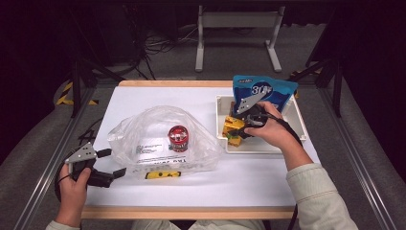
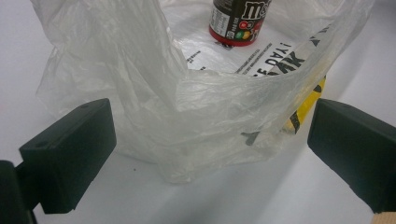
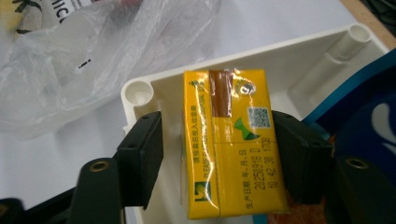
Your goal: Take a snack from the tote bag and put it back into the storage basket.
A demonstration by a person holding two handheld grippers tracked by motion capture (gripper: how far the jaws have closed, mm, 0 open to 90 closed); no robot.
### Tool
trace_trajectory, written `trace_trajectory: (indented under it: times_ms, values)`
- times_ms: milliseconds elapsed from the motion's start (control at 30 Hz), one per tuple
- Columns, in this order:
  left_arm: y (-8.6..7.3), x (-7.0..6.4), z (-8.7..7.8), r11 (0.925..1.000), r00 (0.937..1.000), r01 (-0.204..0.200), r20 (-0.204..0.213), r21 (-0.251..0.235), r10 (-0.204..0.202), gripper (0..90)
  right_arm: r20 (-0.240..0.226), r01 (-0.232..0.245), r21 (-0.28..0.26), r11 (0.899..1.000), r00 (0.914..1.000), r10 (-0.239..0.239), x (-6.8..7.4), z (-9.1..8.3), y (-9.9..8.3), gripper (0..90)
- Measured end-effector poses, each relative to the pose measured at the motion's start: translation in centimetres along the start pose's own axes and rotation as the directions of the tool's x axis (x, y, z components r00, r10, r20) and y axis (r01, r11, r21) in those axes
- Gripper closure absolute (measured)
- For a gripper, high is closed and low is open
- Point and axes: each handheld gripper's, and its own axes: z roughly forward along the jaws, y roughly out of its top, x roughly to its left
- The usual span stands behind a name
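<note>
Yellow carton (image 3: 231, 144): small film-wrapped box, brown band across the top, printed date code and a small square code on its face. It sits in the white bin (image 1: 292, 139) near the desk's right edge, at the bin's left wall. Right gripper (image 3: 217, 149) has its jaws on either side of the carton; right jaw touches, left jaw shows a thin gap, so a firm grip cannot be told. The carton's lower end is cut off in the right gripper view. A blue pouch (image 1: 263, 91) stands behind it in the bin.

Left gripper (image 2: 210, 149), wide open, holds nothing, at the desk's front-left corner facing the clear plastic bag (image 2: 187, 93). Candy jar (image 2: 238, 23) inside, top cut off.
</note>
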Motion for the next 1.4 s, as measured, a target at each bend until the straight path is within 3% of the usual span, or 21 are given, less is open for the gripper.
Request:
trace_trajectory:
  times_ms: [267, 467, 733, 867, 1033, 1133, 1233, 1400]
  values:
    - [0.0, 0.0, 0.0, 1.0000, 1.0000, 0.001, -0.002, 0.000, -0.001, 1.8, 0.044, 0.027, -0.046, 0.999, 0.9987, -0.025, 0.4, -1.6, 0.9, 33.6]
    - [0.0, 0.0, -0.1, 1.0000, 1.0000, 0.001, -0.005, -0.002, -0.001, 1.8, 0.071, 0.037, -0.112, 0.993, 0.9971, -0.029, 1.4, -2.9, 1.3, 32.3]
    - [0.0, 0.0, -0.1, 1.0000, 1.0000, -0.005, -0.006, -0.004, 0.005, 1.8, 0.082, 0.051, -0.128, 0.990, 0.9958, -0.040, 2.9, -3.9, 1.3, 32.7]
    - [0.0, -0.1, -0.1, 1.0000, 1.0000, 0.006, -0.004, 0.000, -0.006, 1.8, 0.082, 0.026, -0.158, 0.987, 0.9966, -0.013, 3.6, -4.5, 0.8, 41.7]
    - [0.0, -0.1, -0.1, 1.0000, 1.0000, 0.001, -0.006, 0.000, -0.001, 1.8, 0.044, -0.005, -0.139, 0.990, 0.9990, 0.011, 4.2, -5.0, -0.1, 69.9]
    - [0.0, 0.0, -0.1, 1.0000, 1.0000, -0.006, -0.007, -0.002, 0.006, 1.8, 0.017, -0.027, -0.130, 0.991, 0.9994, 0.029, 4.2, -4.9, -0.6, 80.4]
    - [0.0, -0.1, -0.1, 1.0000, 1.0000, 0.001, -0.006, -0.005, -0.002, 1.8, 0.007, -0.034, -0.116, 0.993, 0.9994, 0.035, 4.2, -4.5, -1.0, 86.7]
    - [0.0, -0.1, -0.2, 1.0000, 1.0000, 0.001, -0.003, -0.008, -0.001, 1.8, 0.006, -0.052, -0.084, 0.995, 0.9986, 0.053, 4.0, -3.9, -1.7, 89.9]
